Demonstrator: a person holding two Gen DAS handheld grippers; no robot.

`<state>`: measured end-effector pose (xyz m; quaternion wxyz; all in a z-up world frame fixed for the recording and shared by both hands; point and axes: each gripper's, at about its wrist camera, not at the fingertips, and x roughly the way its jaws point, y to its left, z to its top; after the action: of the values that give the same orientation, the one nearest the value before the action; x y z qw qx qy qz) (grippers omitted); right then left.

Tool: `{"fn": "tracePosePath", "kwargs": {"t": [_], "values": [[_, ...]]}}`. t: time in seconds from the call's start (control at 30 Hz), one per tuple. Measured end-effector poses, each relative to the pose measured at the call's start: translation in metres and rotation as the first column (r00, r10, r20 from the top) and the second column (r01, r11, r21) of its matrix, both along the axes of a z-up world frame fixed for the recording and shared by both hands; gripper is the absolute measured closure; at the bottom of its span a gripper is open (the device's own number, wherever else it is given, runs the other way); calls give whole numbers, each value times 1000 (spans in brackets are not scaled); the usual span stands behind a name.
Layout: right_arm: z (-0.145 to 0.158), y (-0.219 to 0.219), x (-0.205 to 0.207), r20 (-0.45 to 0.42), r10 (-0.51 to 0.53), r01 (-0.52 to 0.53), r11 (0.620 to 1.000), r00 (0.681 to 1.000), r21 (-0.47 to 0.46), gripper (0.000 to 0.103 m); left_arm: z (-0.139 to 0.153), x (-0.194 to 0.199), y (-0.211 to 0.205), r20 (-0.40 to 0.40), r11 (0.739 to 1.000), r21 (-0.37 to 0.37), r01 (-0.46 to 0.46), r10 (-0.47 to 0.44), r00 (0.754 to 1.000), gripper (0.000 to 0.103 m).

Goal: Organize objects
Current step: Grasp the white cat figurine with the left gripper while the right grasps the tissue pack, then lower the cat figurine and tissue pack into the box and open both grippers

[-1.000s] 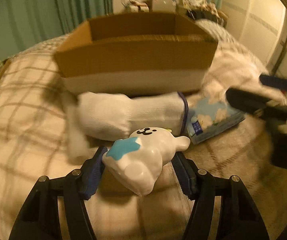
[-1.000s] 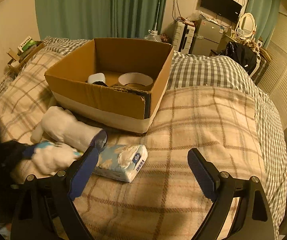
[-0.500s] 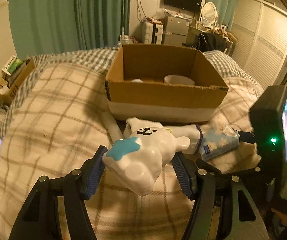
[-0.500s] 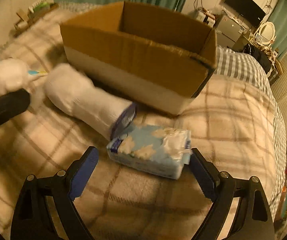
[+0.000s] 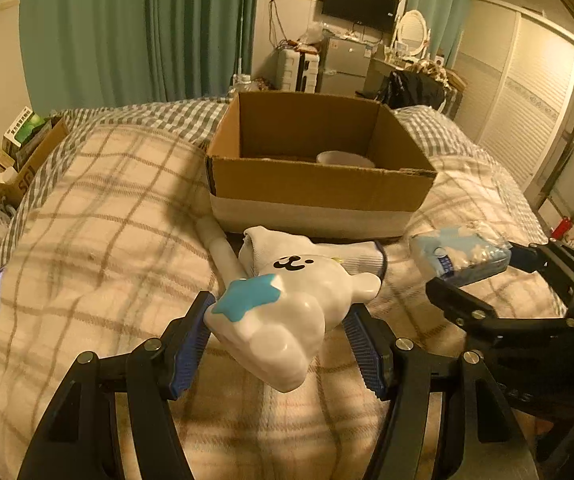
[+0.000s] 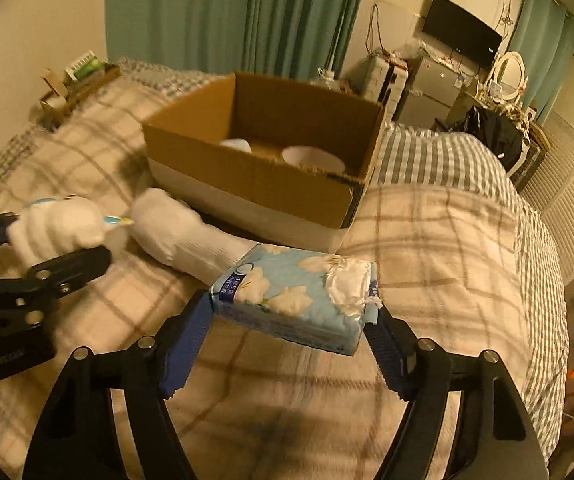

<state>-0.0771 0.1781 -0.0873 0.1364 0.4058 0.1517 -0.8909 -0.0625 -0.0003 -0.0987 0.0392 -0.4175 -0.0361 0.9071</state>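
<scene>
Fingers: left gripper grips toy | right gripper grips tissue pack

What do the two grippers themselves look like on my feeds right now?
Both match: the left gripper and right gripper have black angular linkage arms with silver bolts and two fingers faced with blue ribbed pads. No cables, sleeves or readable markings show.

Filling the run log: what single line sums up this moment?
left gripper: shut on white toy | right gripper: shut on tissue pack | sock: on bed | box: open
</scene>
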Motion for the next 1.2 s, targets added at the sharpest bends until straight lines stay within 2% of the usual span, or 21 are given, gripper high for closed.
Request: {"fn": "tracePosePath", "kwargs": {"t": [0.2, 0.3, 0.4, 0.6, 0.73, 0.83, 0.93, 1.1, 1.2], "values": [[33, -12, 29, -71, 43, -43, 999, 997, -1, 29, 19, 11, -6, -20, 1000, 24, 6, -6, 1000, 37], [52, -12, 39, -111, 53, -55, 998, 992, -12, 29, 41, 15, -6, -61, 1000, 22, 21, -20, 998, 37], [70, -13, 46, -138, 64, -68, 997, 988, -31, 29, 62, 18, -6, -112, 1000, -14, 26, -27, 993, 37], [110, -14, 47, -212, 72, -82, 996, 975, -43, 29, 102, 5, -10, -168, 999, 1, 38, -38, 985, 37], [133, -16, 38, -255, 78, -93, 995, 964, -47, 29, 129, -10, -4, -207, 998, -20, 64, -67, 976, 37], [153, -17, 26, -293, 76, -97, 994, 953, -59, 29, 149, -28, -4, -216, 996, 6, 90, -87, 973, 37], [172, -16, 9, -316, 68, -98, 992, 946, -82, 29, 165, -49, -2, -225, 995, -3, 95, -93, 970, 37], [192, -18, -27, -330, 54, -92, 991, 942, -101, 29, 180, -84, 0, -220, 992, 1, 127, -124, 968, 37], [195, -21, -51, -314, 51, -95, 987, 948, -128, 29, 180, -105, 5, -216, 992, -43, 120, -127, 968, 37]]}}
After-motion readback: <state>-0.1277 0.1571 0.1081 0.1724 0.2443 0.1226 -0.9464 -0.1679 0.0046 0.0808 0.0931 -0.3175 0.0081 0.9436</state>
